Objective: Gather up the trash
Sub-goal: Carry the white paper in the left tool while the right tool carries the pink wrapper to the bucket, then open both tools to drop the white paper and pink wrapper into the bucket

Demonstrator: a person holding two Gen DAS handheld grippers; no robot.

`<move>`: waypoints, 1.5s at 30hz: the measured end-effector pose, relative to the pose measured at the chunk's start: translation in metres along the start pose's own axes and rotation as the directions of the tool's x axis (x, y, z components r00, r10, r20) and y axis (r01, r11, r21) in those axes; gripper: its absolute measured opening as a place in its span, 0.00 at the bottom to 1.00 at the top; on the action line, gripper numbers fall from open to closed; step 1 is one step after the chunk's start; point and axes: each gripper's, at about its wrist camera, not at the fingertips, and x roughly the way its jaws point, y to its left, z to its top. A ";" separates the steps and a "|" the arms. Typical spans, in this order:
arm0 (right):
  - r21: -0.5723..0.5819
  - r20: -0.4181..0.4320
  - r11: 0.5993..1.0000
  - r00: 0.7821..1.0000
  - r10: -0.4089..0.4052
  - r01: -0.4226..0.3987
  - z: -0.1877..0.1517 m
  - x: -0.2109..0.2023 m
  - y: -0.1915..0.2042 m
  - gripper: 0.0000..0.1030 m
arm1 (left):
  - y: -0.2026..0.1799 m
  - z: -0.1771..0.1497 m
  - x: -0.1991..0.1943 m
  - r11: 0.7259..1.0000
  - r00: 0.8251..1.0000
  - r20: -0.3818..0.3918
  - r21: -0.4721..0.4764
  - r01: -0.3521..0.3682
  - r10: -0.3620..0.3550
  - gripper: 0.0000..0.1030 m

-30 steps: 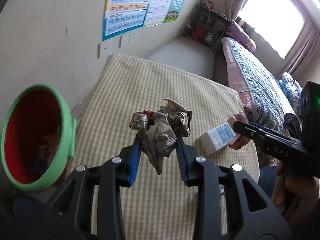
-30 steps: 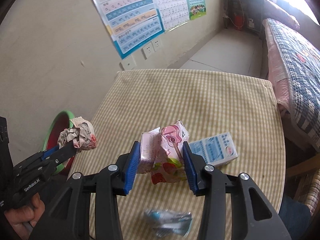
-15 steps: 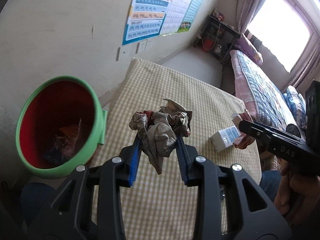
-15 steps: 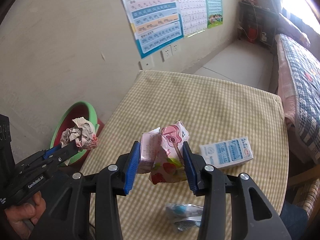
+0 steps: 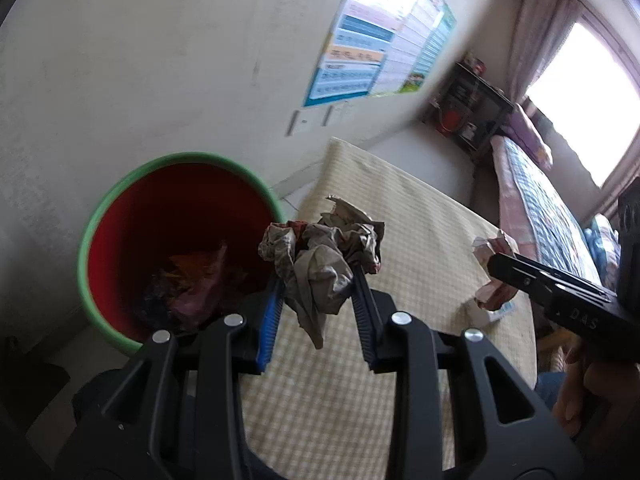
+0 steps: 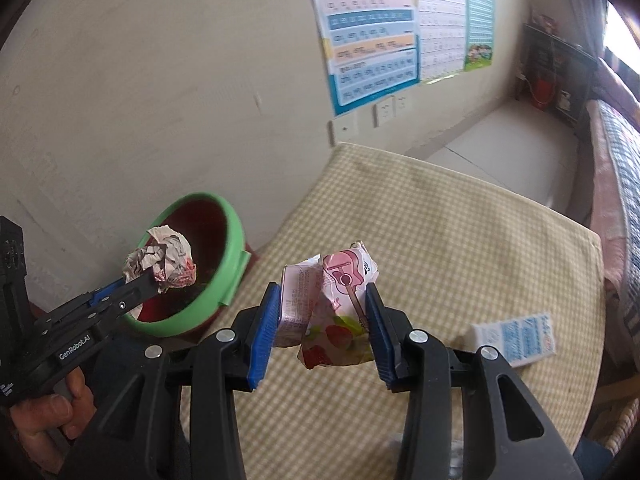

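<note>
The left gripper (image 5: 318, 280) pinches a paper wad (image 5: 324, 256) beside the bin (image 5: 100, 236), and the right gripper (image 6: 320, 316) pinches a pink carton (image 6: 340, 312) above the table (image 6: 460, 240).

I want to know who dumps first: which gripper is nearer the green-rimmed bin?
Left. The left gripper, holding crumpled paper, is at the bin rim; the right gripper, holding a pink carton, is over the table.
</note>
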 end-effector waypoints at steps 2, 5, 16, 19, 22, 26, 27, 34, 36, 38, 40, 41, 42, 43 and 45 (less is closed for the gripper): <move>-0.014 -0.007 1.000 1.000 0.012 -0.012 0.004 0.007 0.009 0.40 | 0.009 0.001 -0.002 1.000 1.000 0.007 -0.019 -0.012 0.012 0.31; -0.034 -0.015 0.999 0.999 0.033 -0.033 0.008 0.017 0.024 0.40 | 0.025 0.003 -0.005 0.998 0.999 0.016 -0.046 -0.035 0.036 0.31; -0.094 -0.037 0.987 0.991 0.125 -0.128 0.034 0.053 0.080 0.40 | 0.073 0.014 -0.013 0.988 0.993 0.032 -0.113 -0.105 0.109 0.31; -0.111 -0.048 0.982 0.988 0.148 -0.152 0.039 0.063 0.095 0.40 | 0.085 0.015 -0.011 0.985 0.992 0.029 -0.130 -0.116 0.120 0.31; -0.121 -0.055 0.978 0.984 0.168 -0.173 0.043 0.073 0.109 0.40 | 0.097 0.015 -0.008 0.981 0.991 0.023 -0.146 -0.126 0.130 0.31; -0.133 -0.071 0.970 0.978 0.194 -0.202 0.050 0.089 0.127 0.40 | 0.112 0.013 -0.003 0.976 0.990 0.012 -0.169 -0.135 0.139 0.31; -0.137 -0.074 0.969 0.977 0.199 -0.207 0.052 0.092 0.131 0.40 | 0.117 0.013 -0.001 0.975 0.990 0.010 -0.176 -0.138 0.142 0.31; -0.148 -0.111 0.961 0.969 0.219 -0.234 0.057 0.119 0.150 0.40 | 0.134 0.014 0.011 0.967 0.988 -0.005 -0.201 -0.155 0.157 0.31; -0.149 -0.124 0.960 0.968 0.219 -0.237 0.057 0.127 0.153 0.40 | 0.138 0.015 0.014 0.966 0.987 -0.013 -0.205 -0.157 0.157 0.31; -0.149 -0.137 0.960 0.967 0.217 -0.237 0.056 0.134 0.154 0.40 | 0.142 0.016 0.018 0.966 0.988 -0.021 -0.208 -0.156 0.155 0.32; -0.144 -0.143 0.962 0.967 0.213 -0.233 0.056 0.140 0.155 0.41 | 0.145 0.018 0.022 0.965 0.988 -0.026 -0.209 -0.156 0.154 0.32; -0.144 -0.148 0.962 0.966 0.211 -0.233 0.056 0.144 0.156 0.41 | 0.147 0.019 0.023 0.965 0.988 -0.027 -0.209 -0.155 0.153 0.32; -0.144 -0.152 0.962 0.966 0.210 -0.232 0.056 0.146 0.157 0.41 | 0.149 0.020 0.024 0.966 0.988 -0.027 -0.210 -0.154 0.151 0.32; -0.144 -0.154 0.962 0.965 0.211 -0.233 0.056 0.148 0.159 0.42 | 0.150 0.021 0.025 0.966 0.988 -0.027 -0.211 -0.152 0.150 0.32; -0.143 -0.158 0.962 0.965 0.211 -0.234 0.056 0.151 0.161 0.43 | 0.152 0.022 0.026 0.966 0.989 -0.025 -0.214 -0.147 0.145 0.34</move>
